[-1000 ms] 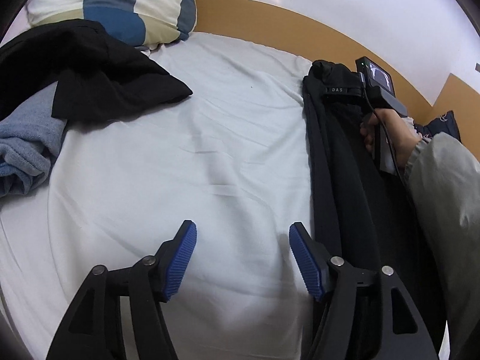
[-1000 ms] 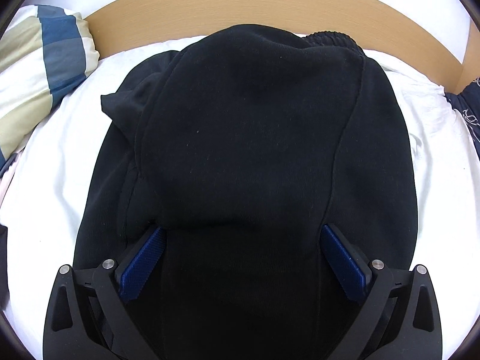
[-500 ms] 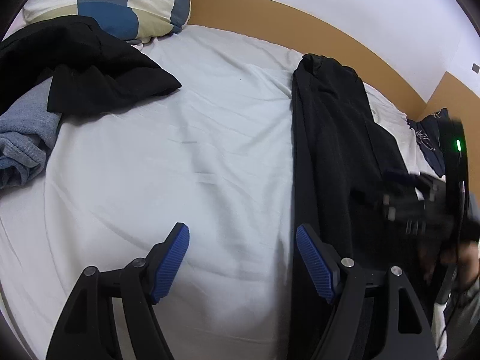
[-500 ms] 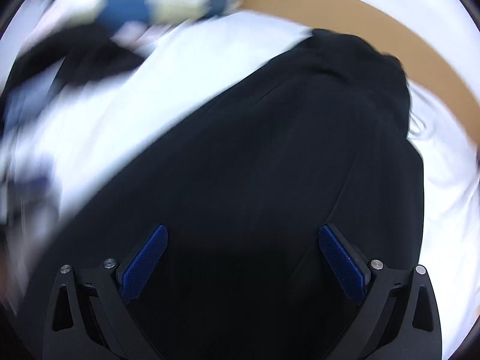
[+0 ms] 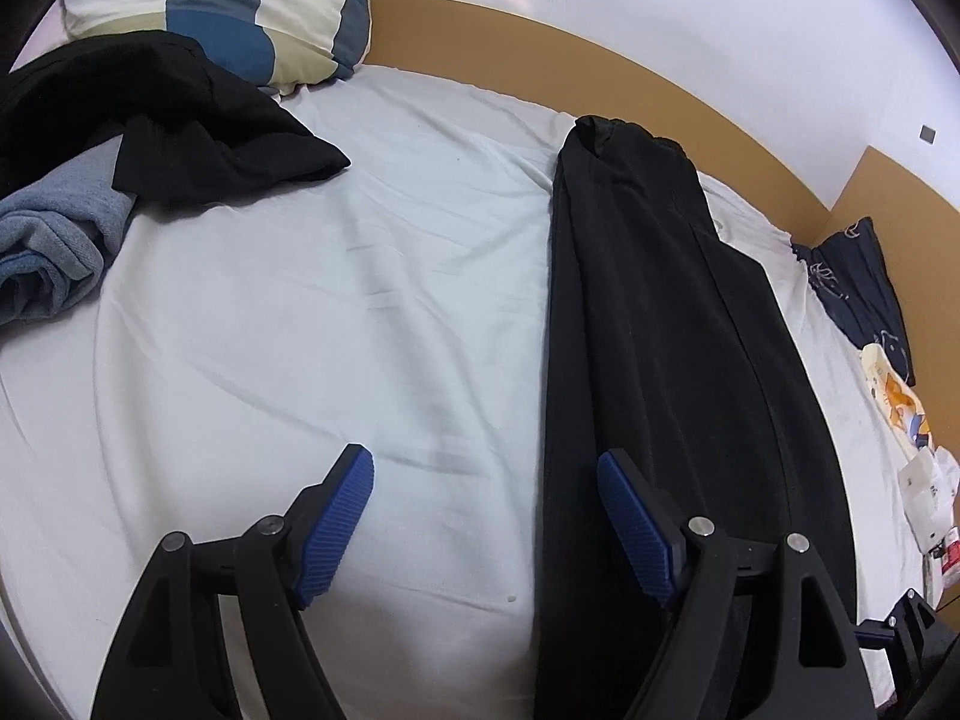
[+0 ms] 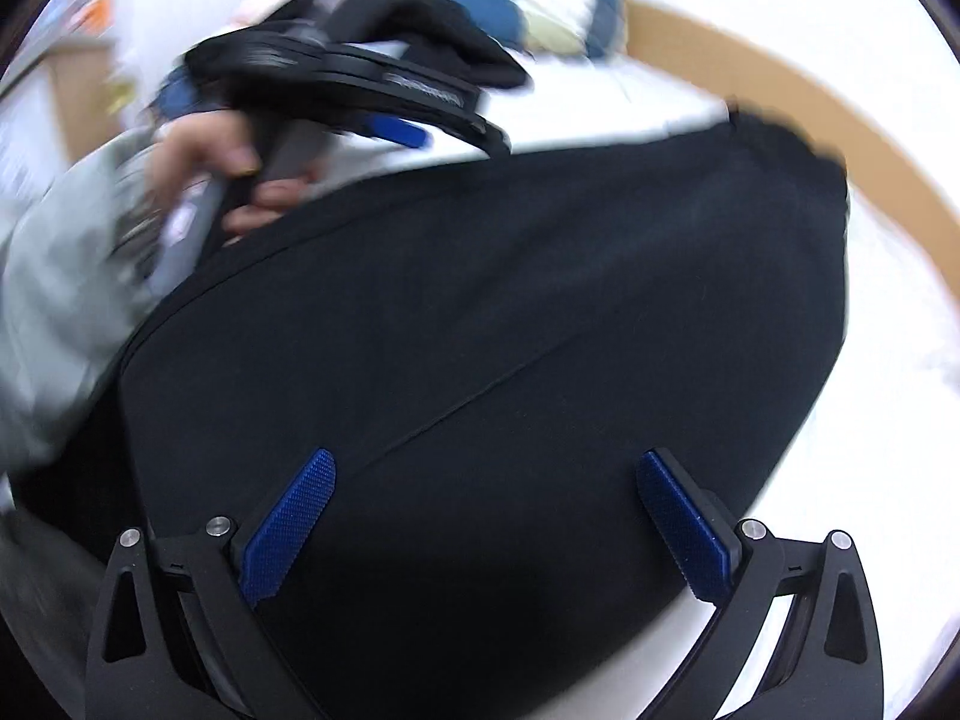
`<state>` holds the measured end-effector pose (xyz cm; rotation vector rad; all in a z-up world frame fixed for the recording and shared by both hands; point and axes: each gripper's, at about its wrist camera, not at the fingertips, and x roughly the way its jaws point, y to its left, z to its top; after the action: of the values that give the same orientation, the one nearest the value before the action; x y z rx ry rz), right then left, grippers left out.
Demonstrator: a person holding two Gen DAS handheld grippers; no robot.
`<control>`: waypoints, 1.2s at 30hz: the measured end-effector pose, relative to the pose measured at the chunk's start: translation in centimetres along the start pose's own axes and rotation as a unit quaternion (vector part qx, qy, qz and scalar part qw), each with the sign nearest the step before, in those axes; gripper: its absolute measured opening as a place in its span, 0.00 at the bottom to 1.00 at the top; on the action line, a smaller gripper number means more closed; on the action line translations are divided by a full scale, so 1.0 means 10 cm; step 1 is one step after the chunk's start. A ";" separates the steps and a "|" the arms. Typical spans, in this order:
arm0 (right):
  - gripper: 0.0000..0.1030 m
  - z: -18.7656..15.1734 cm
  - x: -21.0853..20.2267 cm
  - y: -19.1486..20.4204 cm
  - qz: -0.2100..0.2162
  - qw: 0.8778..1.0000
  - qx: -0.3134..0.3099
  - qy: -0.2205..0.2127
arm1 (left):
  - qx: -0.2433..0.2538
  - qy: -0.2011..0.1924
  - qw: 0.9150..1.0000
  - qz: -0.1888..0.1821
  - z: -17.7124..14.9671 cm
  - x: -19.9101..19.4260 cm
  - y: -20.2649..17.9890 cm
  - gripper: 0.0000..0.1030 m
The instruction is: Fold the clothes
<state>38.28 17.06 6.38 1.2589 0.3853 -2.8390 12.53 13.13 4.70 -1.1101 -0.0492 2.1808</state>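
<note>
Left gripper [image 5: 483,516]: bottom centre of the left wrist view, jaws spread wide and holding nothing; one blue pad sits over the white sheet, the other over the left edge of the black garment.
Right gripper [image 6: 483,531]: bottom centre of the right wrist view, jaws spread wide with nothing between them, hovering over the near end of the garment; this view is motion-blurred.
Black garment [image 5: 672,360]: a long, narrow dark strip running from the lower right of the left wrist view up towards the headboard, lying flat on the sheet. It looks already folded lengthwise, with a gathered band at its far end.
Handling: soft, limp knit fabric, likely light and not slippery; it will sag and drag rather than hold shape. Judged from here, the near end is the place to pinch, at both corners through all layers, so the layers lift together for a fold towards the far end.
Risk: a one-layer pinch would probably peel the fold open.
Person's hand [image 6: 240,180]: upper left of the right wrist view, gripping the other tool's handle, blurred.
White sheet [image 5: 300,312]: wrinkled, filling the middle of the left wrist view.
Clothes pile [image 5: 150,138]: black and pale blue items, upper left.
Striped pillow [image 5: 240,6]: top left, against the wooden headboard [image 5: 690,96].
</note>
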 end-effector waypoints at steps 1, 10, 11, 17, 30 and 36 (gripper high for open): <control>1.00 0.04 -0.05 -0.04 -0.023 0.999 0.007 -0.024 | -0.004 -0.001 1.000 -0.004 0.00 0.00 0.01 0.77; 1.00 0.54 0.91 -0.65 0.013 0.995 0.093 0.030 | 0.002 0.002 1.000 0.003 0.00 0.01 -0.03 0.77; 1.00 0.53 0.89 -0.64 0.030 0.995 0.095 0.026 | 0.004 0.002 1.000 0.006 -0.01 0.01 -0.04 0.77; 1.00 0.36 0.71 -0.40 0.033 0.996 0.071 0.048 | 0.034 0.014 0.999 0.035 -0.01 0.06 -0.15 0.83; 1.00 0.08 0.02 -0.89 -0.008 0.995 0.093 -0.019 | 0.034 0.018 0.999 0.032 -0.02 0.03 -0.16 0.85; 1.00 -0.06 0.08 -0.77 -0.037 0.993 0.112 0.031 | 0.034 0.016 0.999 0.032 -0.02 0.03 -0.16 0.85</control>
<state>37.33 24.75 7.13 1.3977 0.1181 -2.9799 13.45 14.47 4.88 -1.1210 0.0751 2.2040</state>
